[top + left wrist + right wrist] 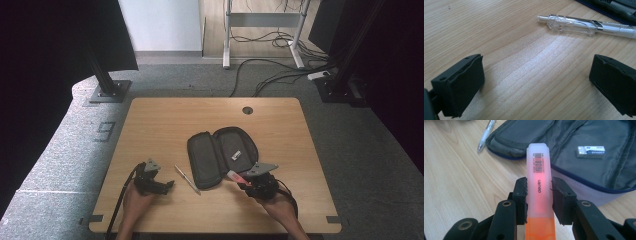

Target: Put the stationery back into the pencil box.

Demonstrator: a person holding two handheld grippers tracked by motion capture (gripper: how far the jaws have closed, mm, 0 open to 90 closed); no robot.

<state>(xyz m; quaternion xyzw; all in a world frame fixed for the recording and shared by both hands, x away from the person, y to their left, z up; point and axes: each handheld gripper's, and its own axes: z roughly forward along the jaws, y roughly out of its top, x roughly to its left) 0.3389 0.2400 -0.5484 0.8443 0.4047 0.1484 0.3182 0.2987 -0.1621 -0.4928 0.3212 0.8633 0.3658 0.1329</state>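
A dark grey pencil case (221, 155) lies unzipped and spread flat in the middle of the table, with a small white eraser (236, 155) (591, 151) inside its right half. My right gripper (245, 181) (539, 195) is shut on an orange highlighter (539, 182) (235, 176), held just above the case's near right edge with its frosted cap pointing toward the case (584, 145). A clear pen (187, 179) (586, 25) lies on the wood left of the case. My left gripper (167, 186) (536, 82) rests open near the pen, nothing between its jaws.
The wooden table (150, 125) has a cable hole (247, 110) at the back. Black stand bases (107, 90) and cables sit on the grey floor beyond it. The person's hands reach in from the table's front edge.
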